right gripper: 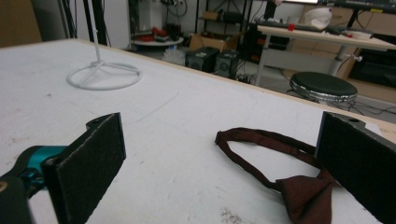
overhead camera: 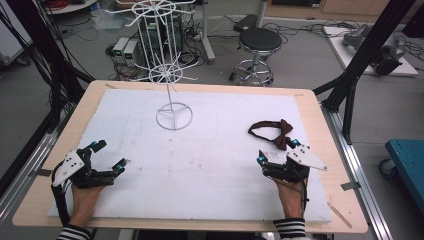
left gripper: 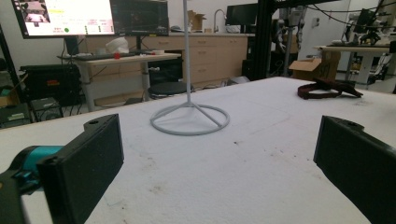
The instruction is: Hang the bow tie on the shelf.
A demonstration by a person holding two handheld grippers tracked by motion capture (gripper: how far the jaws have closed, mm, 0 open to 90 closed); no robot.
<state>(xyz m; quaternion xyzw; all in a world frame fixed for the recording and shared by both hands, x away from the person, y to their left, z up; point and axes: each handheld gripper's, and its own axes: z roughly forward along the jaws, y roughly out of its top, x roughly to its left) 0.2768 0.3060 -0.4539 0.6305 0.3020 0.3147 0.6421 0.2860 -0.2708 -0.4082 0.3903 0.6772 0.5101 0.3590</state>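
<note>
1. A grey floor strewn with cables is seen beyond the counter.
2. A black round stool is placed there.
3. Wooden cabinets are lined along the wall.

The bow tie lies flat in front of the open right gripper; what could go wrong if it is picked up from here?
1. The bow tie lies flat on the white mat, so the right gripper may pinch only its thin strap, leaving the knot dangling.
2. Carried toward the white wire stand, the loose loop might snag.
</note>
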